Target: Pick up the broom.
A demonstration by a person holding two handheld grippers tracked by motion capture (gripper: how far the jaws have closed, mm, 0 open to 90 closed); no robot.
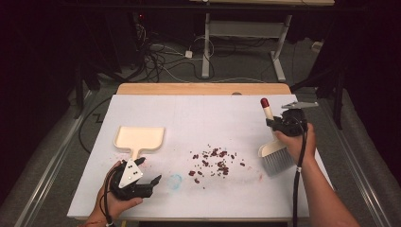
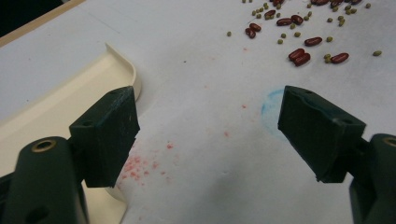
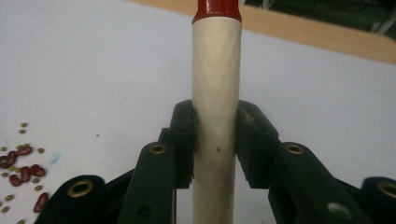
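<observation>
A small hand brush (image 1: 273, 153) with a cream handle, red tip and grey bristles stands at the table's right, bristles down. My right gripper (image 1: 279, 124) is shut on its handle (image 3: 216, 107), the pads pressing both sides. A cream dustpan (image 1: 140, 138) lies at the left, its handle pointing toward the near edge. My left gripper (image 1: 152, 182) rests open near the front left, just right of the dustpan's handle (image 2: 56, 116), with nothing between its jaws. Red beans and small green beans (image 1: 213, 162) lie scattered in the middle of the white mat.
The white mat (image 1: 198, 118) covers most of a wooden table (image 1: 203, 88). A faint blue ring mark (image 1: 175, 180) and pink stains lie near my left gripper. Beyond the far edge are cables and a desk frame (image 1: 246, 42) on the floor.
</observation>
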